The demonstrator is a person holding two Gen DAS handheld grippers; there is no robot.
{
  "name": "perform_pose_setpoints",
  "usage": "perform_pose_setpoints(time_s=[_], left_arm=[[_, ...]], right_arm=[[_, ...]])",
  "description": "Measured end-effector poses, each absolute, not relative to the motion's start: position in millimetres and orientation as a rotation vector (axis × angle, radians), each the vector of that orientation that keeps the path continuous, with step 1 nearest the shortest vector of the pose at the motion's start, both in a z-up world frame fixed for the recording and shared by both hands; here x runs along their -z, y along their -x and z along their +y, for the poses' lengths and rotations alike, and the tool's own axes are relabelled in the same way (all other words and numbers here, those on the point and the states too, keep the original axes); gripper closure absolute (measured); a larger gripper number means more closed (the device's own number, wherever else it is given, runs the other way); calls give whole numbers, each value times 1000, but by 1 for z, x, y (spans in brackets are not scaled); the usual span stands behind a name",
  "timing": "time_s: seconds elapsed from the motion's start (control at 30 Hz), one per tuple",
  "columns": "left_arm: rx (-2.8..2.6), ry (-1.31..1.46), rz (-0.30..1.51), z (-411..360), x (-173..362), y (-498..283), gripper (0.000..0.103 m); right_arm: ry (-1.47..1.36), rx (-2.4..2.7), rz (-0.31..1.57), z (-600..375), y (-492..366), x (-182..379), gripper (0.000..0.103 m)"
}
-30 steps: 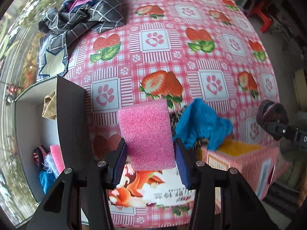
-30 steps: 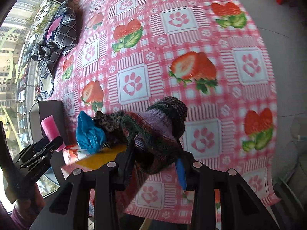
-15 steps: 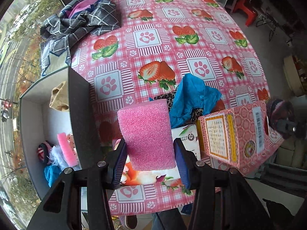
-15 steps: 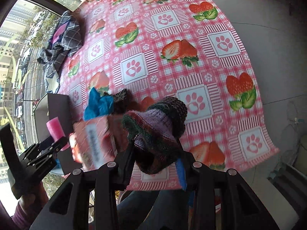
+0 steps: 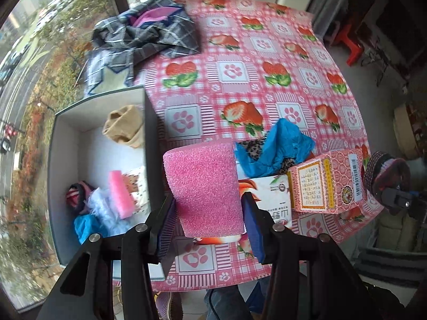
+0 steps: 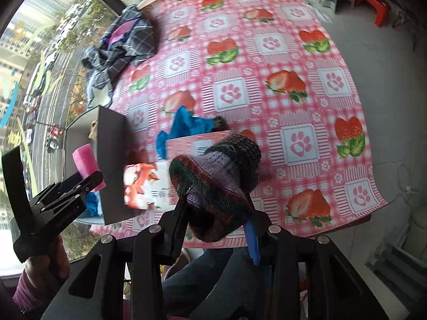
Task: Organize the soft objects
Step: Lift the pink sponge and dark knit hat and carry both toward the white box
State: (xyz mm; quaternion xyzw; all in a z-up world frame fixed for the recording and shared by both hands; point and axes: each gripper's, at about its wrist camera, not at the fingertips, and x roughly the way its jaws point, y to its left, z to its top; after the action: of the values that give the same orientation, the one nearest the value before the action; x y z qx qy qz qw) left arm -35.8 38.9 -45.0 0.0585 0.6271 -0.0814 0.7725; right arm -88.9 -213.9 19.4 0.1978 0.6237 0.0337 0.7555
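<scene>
Sponge (image 5: 204, 189): pink, coarse foam block, pinched upright in left gripper (image 5: 208, 221), above near table edge beside grey bin (image 5: 150, 138). Knitted hat (image 6: 216, 184), striped wool, clamped in right gripper (image 6: 216, 229). Second pink sponge (image 5: 120, 194) inside bin among soft items. Two cardboard boxes (image 5: 324, 184) right; blue cloth (image 5: 280, 149) crumpled behind.

Bright window daylight, fisheye-warped edges, slight blur.
</scene>
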Motion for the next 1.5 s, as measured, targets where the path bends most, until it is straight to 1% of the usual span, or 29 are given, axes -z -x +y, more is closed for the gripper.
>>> perform_pose_setpoints(time_s=[0.23,0.63,1.5], left_arm=[[101,-37,1341,76,39,45,51],[-19,66,1320,125,35,58,51],[-194,201,1343,194,47,81,51]], right_arm=[[-339,-142,1350,-178,80,-35,64],[-185,-288,1367,-113,60,-45,64],[38,-491,1395,-1,33,-42,63]])
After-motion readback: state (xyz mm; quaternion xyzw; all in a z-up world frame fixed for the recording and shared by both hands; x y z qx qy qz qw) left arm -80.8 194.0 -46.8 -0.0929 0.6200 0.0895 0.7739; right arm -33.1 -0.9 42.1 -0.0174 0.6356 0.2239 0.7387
